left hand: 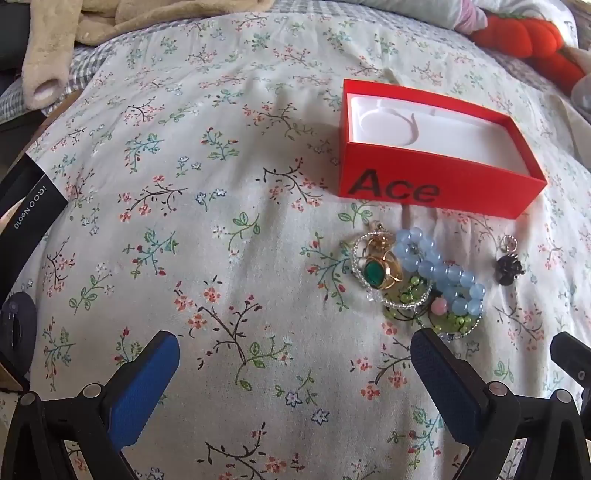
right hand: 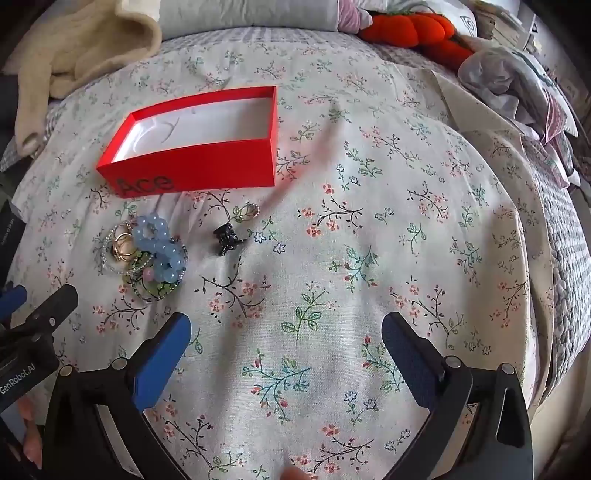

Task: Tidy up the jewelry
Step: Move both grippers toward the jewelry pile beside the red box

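Observation:
An open red box [left hand: 424, 184] marked "Ace", white inside, lies on a floral bedspread; it also shows in the right wrist view [right hand: 199, 166]. In front of it is a jewelry pile: a blue bead bracelet [left hand: 439, 273] [right hand: 162, 251], a gold ring with a green stone [left hand: 376, 273], gold rings [right hand: 123, 245], green beads [left hand: 410, 291]. A small black charm [left hand: 509, 267] [right hand: 225, 240] lies to the right, with a small silver ring [right hand: 251, 211] behind it. My left gripper [left hand: 295, 354] is open, left of and short of the pile. My right gripper [right hand: 286, 336] is open, right of the pile.
A beige plush blanket [left hand: 92, 22] lies at the back left and an orange plush toy [right hand: 417, 29] at the back right. A black phone box [left hand: 26, 206] sits at the left bed edge. Crumpled clothes [right hand: 517, 81] lie at the right.

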`<act>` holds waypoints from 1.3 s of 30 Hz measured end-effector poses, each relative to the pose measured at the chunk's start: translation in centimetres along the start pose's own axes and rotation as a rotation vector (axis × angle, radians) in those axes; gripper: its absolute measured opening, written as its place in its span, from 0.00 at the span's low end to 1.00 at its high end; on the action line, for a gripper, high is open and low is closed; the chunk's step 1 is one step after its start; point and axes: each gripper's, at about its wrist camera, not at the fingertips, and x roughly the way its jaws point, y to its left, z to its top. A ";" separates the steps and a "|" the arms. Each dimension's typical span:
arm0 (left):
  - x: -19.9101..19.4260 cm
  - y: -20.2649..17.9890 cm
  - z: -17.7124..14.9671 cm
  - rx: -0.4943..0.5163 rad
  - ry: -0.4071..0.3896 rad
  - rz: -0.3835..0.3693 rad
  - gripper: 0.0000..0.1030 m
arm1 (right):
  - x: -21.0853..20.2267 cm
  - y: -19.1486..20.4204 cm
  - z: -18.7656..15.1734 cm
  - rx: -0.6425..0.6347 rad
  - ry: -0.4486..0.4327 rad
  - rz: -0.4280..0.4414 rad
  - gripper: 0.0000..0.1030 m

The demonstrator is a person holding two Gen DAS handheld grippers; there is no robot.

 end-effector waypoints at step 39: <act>-2.9 -2.0 1.9 0.137 -0.016 0.013 1.00 | -3.7 -0.6 1.9 -0.001 -0.061 0.016 1.00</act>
